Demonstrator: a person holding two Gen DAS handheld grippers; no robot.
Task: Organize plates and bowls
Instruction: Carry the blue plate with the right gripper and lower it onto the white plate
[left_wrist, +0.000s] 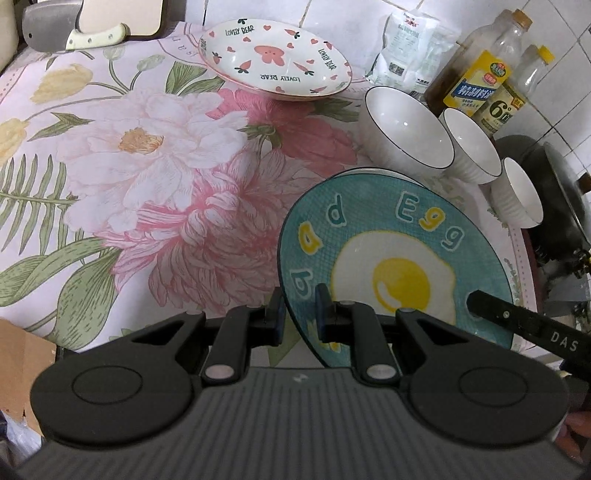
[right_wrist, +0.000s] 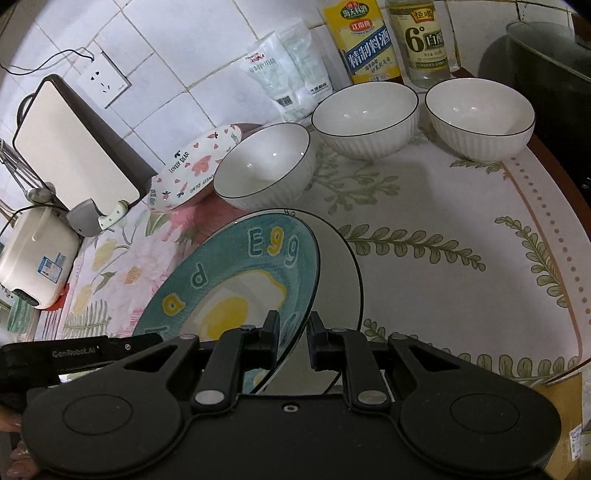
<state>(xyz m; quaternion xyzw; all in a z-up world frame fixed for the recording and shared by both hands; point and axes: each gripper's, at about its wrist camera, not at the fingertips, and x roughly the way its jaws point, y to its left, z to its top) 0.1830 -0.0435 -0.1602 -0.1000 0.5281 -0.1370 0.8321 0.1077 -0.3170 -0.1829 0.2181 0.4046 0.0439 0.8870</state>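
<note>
The teal plate (left_wrist: 399, 236) reads "Egg" above its fried-egg drawing. Behind it, past the bowls, the white plate (left_wrist: 275, 61) says "LOVELY BEAR" around its rim. Farther back, the clear bottle (right_wrist: 421, 40) shows a large "6°". The black arm (right_wrist: 81, 350) over the teal plate's near edge reads "GenRobot.AI".

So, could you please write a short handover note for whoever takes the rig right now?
Left tool: shut on the egg plate, at its left rim.
Right tool: shut on the same plate, at its right rim; plate tilted above the tablecloth.
Bear plate sits at the back; three white bowls stand separately in a row.
Nothing stacked yet. Left: set the plate down, group plates, nest bowls.
</note>
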